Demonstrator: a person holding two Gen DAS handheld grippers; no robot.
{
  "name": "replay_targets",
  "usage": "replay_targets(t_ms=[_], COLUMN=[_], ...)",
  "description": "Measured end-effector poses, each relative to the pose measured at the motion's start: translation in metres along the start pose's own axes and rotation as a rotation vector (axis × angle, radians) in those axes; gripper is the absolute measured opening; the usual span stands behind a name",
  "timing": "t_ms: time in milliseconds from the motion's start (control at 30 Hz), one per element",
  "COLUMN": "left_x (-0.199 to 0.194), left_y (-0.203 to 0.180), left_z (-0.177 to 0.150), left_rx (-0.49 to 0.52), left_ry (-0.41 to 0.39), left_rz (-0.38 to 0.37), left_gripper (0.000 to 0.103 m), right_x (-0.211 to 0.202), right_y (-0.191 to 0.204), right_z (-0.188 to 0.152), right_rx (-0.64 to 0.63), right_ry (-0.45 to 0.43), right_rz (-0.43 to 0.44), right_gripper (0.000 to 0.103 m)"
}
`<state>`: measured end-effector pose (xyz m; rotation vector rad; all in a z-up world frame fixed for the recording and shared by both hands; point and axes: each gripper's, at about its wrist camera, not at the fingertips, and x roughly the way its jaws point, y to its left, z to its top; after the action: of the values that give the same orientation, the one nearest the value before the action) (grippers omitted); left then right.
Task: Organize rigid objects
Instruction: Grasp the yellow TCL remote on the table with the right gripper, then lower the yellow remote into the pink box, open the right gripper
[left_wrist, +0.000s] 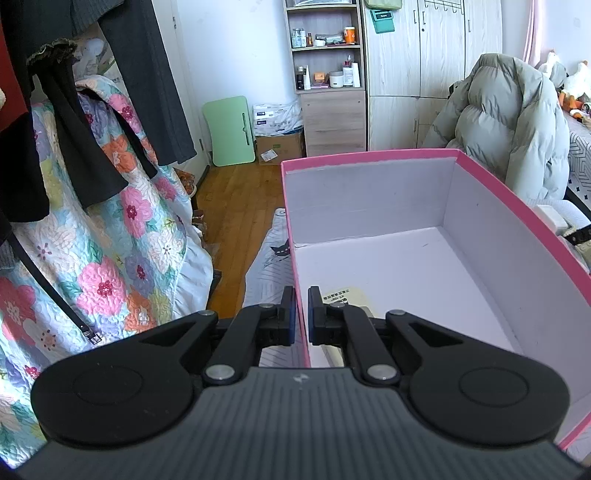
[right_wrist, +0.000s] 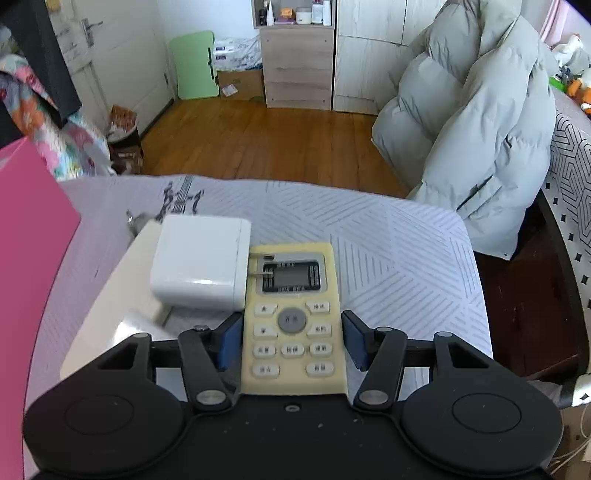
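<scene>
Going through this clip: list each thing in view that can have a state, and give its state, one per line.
Pink box: open, no lid, one yellowish item inside at the near end.
Left gripper: shut on the box's near wall.
Right gripper: jaws either side of the remote, right pad apart from it.
Remote: face up on the table, screen blank.
White charger: on its side, prongs out over the remote's screen.

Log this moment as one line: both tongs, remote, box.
left tongs: shut on pink box wall | right tongs: open, straddling yellow remote | white charger: beside remote
</scene>
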<state>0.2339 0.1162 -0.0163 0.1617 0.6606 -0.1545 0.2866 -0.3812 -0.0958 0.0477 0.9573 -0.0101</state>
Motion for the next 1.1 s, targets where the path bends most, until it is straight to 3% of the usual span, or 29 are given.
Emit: replay_targets(t_ms=[267, 533, 667, 800, 967, 1100], left_x=[0.0, -0.001, -0.003, -0.003, -0.003, -0.003], left_y=[0.001, -0.002, -0.003, -0.004, -0.004, -0.004], left_z=[-0.002, -0.002, -0.001, -0.001, 0.0, 0.0], left_rx=[0.004, 0.005, 0.015, 0.015, 0.018, 0.019], left_ry=[0.001, 0.0, 0.0, 0.001, 0.001, 0.002], left_rz=[0.001, 0.001, 0.011, 0.012, 0.017, 0.017], left_gripper=[0.005, 0.005, 0.004, 0.004, 0.004, 0.004], right_x=[-0.022, -0.071, -0.107, -0.143, -0.152, -0.133], right_y=[-0.004, 0.001, 0.028, 0.075, 0.143, 0.197], right_z=[-0.02, -0.029, -0.022, -0.005, 0.016, 0.033], right_rx=[0.064, 0.129, 0.117, 0.019, -0.16, -0.208], right_ry=[-0.095, -0.194, -0.231, -0.264, -0.18, -0.028], right_rz=[-0.111, -0.099, 0.043, 0.232, 0.426, 0.533], right_gripper=[0.06, 0.06, 0.061, 0.061, 0.061, 0.061])
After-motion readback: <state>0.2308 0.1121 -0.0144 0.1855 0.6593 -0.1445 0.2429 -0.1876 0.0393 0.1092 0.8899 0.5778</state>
